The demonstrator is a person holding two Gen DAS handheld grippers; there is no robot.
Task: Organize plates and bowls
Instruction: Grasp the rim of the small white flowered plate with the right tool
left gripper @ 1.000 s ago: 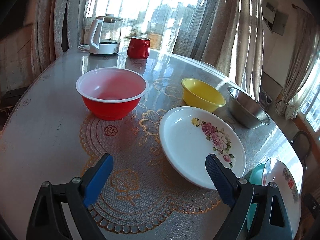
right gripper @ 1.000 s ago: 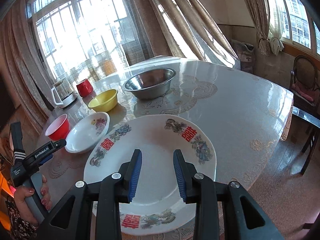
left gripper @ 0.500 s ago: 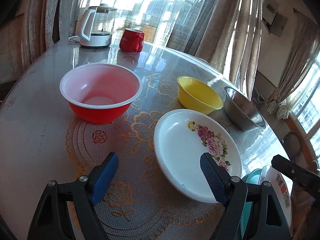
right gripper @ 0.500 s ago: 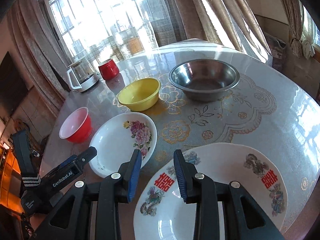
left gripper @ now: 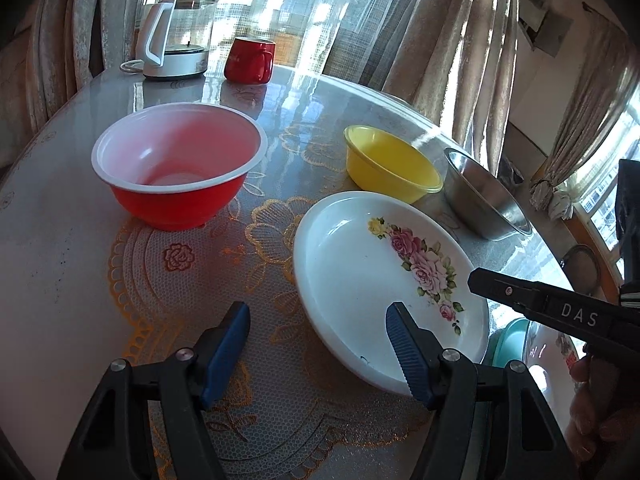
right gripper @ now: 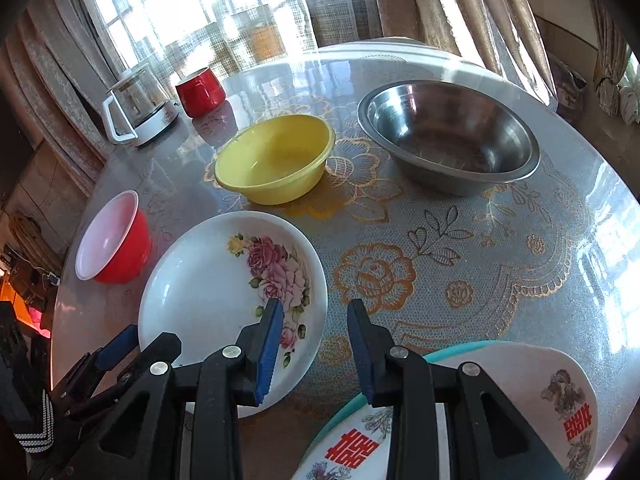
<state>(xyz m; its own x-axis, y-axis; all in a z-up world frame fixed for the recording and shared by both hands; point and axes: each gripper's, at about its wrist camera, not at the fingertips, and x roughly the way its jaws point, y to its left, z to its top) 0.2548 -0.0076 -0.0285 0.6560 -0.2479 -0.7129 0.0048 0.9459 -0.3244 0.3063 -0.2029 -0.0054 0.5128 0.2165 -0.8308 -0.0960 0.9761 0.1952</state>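
A red plastic bowl with a white inside (left gripper: 176, 168) sits left of the white round plate with pink roses (left gripper: 384, 280). Behind the rose plate is a yellow plastic bowl (left gripper: 392, 168), and right of that a shiny metal bowl (left gripper: 484, 196). A big white plate with red signs (right gripper: 520, 408) lies on a teal plate (right gripper: 460, 350), just right of the rose plate. All rest on a round shiny table with gold flower lace (right gripper: 440, 248). A glass kettle (left gripper: 176, 36) and a red mug (left gripper: 250, 60) stand far behind the rose plate, by the bright curtained window (left gripper: 280, 4). The left gripper (left gripper: 316, 334) has been closing, but its fingers are still loose around the rose plate's near edge, holding nothing. The right gripper (right gripper: 314, 344) hovers over the rose plate's right edge, fingers apart, empty.
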